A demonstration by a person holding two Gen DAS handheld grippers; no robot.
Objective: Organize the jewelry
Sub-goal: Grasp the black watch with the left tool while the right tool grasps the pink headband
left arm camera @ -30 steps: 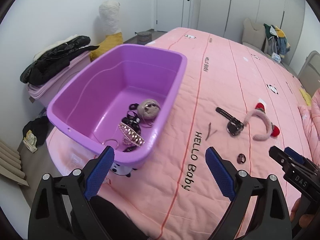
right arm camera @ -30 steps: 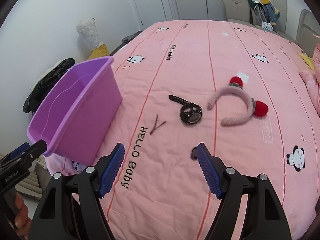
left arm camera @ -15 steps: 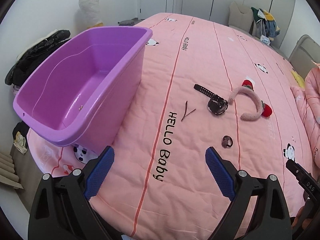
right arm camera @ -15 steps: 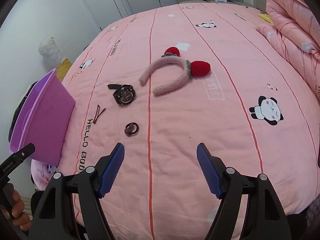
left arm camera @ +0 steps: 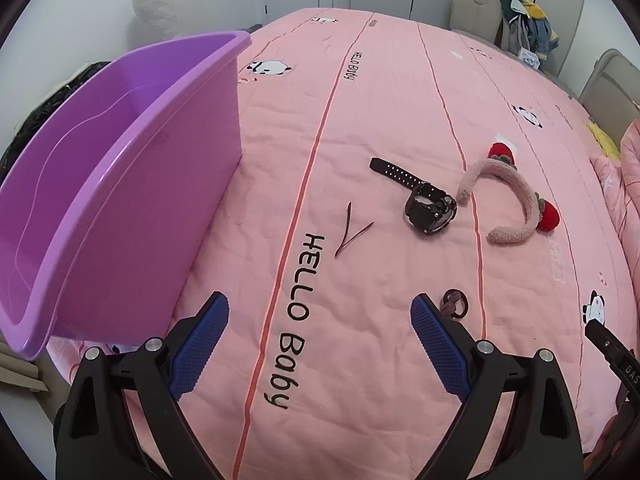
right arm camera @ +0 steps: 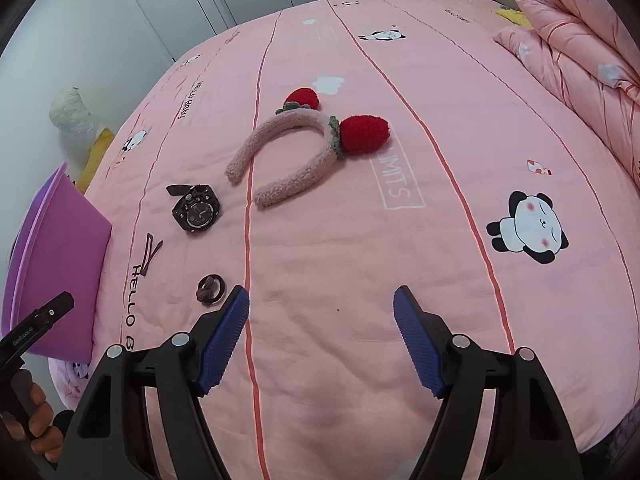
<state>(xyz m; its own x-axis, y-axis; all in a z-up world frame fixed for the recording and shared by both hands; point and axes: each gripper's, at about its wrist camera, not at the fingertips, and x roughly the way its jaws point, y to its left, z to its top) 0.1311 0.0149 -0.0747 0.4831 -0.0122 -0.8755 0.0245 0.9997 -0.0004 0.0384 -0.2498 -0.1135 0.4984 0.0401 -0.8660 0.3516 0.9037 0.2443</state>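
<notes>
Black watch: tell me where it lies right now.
The black watch lies on the pink bedspread, between the hairpin and the fluffy pink headband, beyond the small hair tie.

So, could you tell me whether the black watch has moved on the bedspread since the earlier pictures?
No. The black watch lies in the same spot, between the brown hair clip and the pink strawberry headband; only the cameras have shifted.

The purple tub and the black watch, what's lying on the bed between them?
In the left wrist view, a thin brown hairpin lies on the bedspread between the purple tub and the black watch.
</notes>
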